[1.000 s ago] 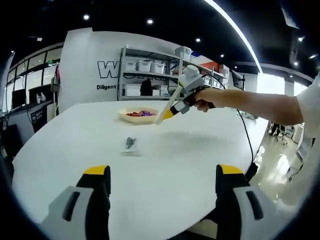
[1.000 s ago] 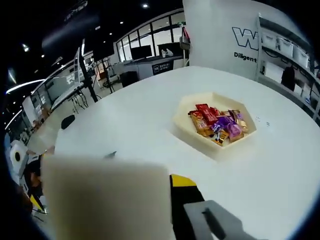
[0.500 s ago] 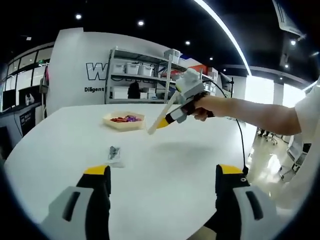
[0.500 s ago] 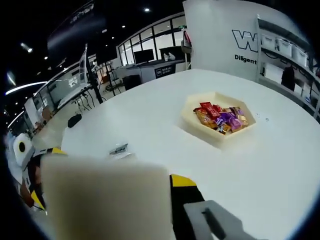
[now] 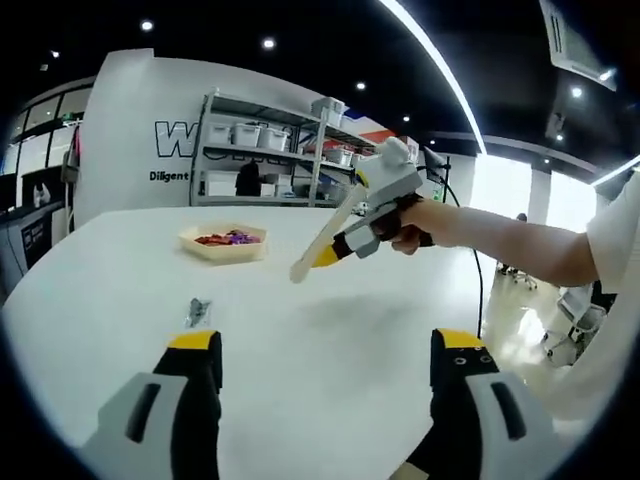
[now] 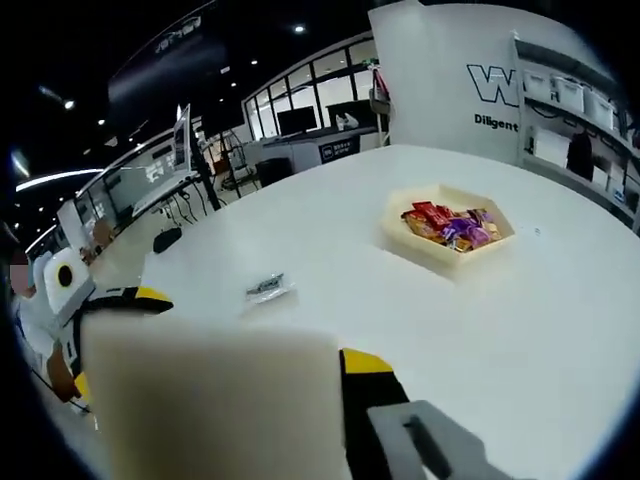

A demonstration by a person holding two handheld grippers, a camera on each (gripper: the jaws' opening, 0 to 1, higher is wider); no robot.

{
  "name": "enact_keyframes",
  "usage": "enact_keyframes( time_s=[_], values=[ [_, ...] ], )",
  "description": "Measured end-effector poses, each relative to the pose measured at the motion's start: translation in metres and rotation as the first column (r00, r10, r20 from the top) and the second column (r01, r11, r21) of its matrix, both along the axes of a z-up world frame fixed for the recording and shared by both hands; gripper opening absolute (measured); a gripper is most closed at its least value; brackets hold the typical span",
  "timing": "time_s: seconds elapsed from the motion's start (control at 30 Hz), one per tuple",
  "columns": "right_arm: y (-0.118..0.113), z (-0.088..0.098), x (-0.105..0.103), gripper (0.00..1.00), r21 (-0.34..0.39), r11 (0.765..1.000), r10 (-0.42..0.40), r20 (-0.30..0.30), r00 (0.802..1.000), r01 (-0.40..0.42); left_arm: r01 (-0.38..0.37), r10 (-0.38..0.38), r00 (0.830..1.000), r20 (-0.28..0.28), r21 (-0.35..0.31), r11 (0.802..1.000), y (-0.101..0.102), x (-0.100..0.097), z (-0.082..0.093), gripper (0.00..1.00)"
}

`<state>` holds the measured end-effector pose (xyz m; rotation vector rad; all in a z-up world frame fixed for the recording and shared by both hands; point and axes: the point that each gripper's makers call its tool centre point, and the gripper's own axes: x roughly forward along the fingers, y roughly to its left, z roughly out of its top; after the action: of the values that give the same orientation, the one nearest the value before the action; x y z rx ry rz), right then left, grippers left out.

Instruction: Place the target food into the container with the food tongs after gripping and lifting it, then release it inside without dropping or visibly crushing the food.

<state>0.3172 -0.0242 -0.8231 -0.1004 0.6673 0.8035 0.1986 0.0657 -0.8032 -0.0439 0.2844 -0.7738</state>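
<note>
In the left gripper view the left claw (image 5: 325,395) hangs over the white surface (image 5: 330,330) with its jaws set wide apart and nothing between them. Ahead of it and to its left a small packet (image 5: 198,312) lies flat on the surface; farther ahead on the same side sits the tray (image 5: 222,243) of wrapped snacks (image 5: 226,238), well apart from the packet. Up and to the right a hand (image 5: 408,222) holds the right claw (image 5: 305,268) above the surface, with the pale tongs (image 5: 325,235) slanting down towards the tray but stopping well short of it. In the right gripper view the tongs' broad pale blade (image 6: 215,400) hides the gap, so I cannot tell how far the right claw is open. Beyond it, the packet (image 6: 268,288) lies ahead and the tray (image 6: 447,240) farther off to the right, snacks (image 6: 450,224) heaped inside
</note>
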Motion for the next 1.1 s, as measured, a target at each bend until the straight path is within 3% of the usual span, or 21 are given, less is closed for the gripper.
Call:
enact_keyframes(
  time_s=[0.53,1.1],
  values=[
    [0.016,0.008,-0.045,0.00,0.063,0.997,0.052,0.030,0.998,-0.054,0.097,-0.102,0.994,-0.049,-0.103,0.990,-0.023,-0.001,-0.003,0.82],
    [0.020,0.014,-0.079,0.00,0.130,0.988,0.076,0.051,0.996,-0.082,0.228,-0.242,0.969,-0.048,-0.202,0.953,-0.049,-0.009,0.001,0.79]
  ],
)
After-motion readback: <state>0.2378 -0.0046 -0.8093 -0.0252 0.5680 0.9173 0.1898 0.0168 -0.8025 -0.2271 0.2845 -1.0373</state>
